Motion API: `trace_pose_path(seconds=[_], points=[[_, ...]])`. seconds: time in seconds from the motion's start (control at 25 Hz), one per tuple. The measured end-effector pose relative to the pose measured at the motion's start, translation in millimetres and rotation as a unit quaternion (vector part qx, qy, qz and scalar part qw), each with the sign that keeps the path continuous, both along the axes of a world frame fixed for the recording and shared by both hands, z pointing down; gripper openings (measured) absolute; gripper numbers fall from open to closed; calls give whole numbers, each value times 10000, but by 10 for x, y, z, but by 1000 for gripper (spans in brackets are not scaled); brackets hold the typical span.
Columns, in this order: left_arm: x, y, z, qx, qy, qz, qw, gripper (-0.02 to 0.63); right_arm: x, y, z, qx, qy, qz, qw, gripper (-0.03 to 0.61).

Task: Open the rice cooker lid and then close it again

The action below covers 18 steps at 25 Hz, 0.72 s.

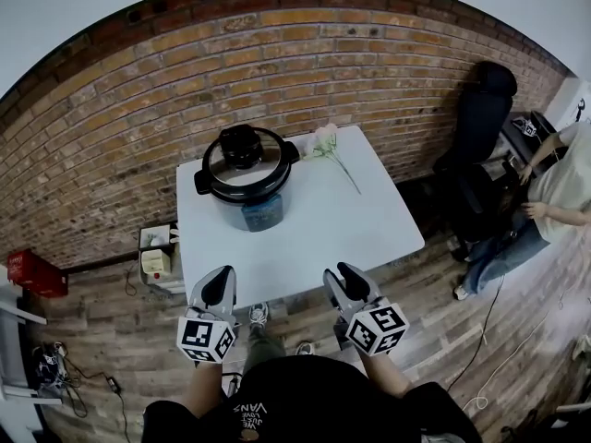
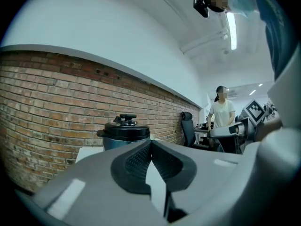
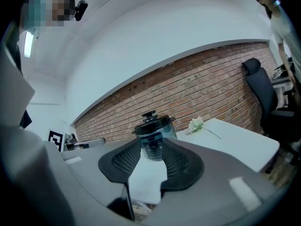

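Observation:
The rice cooker (image 1: 247, 185) stands at the back left of the white table (image 1: 369, 229), its black lid (image 1: 242, 151) with a top knob down on the pot. Both grippers hang in front of the table's near edge, well short of the cooker. My left gripper (image 1: 218, 286) has its jaws together with nothing between them; in the left gripper view the left gripper (image 2: 150, 142) points a little right of the cooker (image 2: 124, 132). My right gripper (image 1: 352, 282) stands partly open and empty. In the right gripper view the cooker (image 3: 153, 126) shows through the right gripper's (image 3: 152, 146) gap.
A white flower (image 1: 325, 144) lies on the table right of the cooker. A brick wall runs behind. A black office chair (image 1: 480, 109) and a person (image 1: 554, 192) are at the right. A red box (image 1: 32, 273) and small items (image 1: 155, 261) sit on the floor at the left.

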<state>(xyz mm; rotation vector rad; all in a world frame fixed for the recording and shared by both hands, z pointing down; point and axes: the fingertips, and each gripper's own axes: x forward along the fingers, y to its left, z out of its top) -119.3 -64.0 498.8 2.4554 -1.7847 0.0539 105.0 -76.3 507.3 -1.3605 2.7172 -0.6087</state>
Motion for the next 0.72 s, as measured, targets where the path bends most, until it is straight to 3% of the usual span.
trace_pose_path(seconds=[0.24, 0.36, 0.72], points=[[75, 95, 100, -103, -14, 42, 9999, 2, -1, 20, 89, -67, 82, 28, 9999, 88], [123, 123, 130, -121, -12, 86, 9999, 2, 12, 41, 153, -126, 177, 52, 9998, 12], [198, 159, 107, -95, -21, 215, 9997, 2, 30, 84, 183, -150, 415, 40, 9990, 5]])
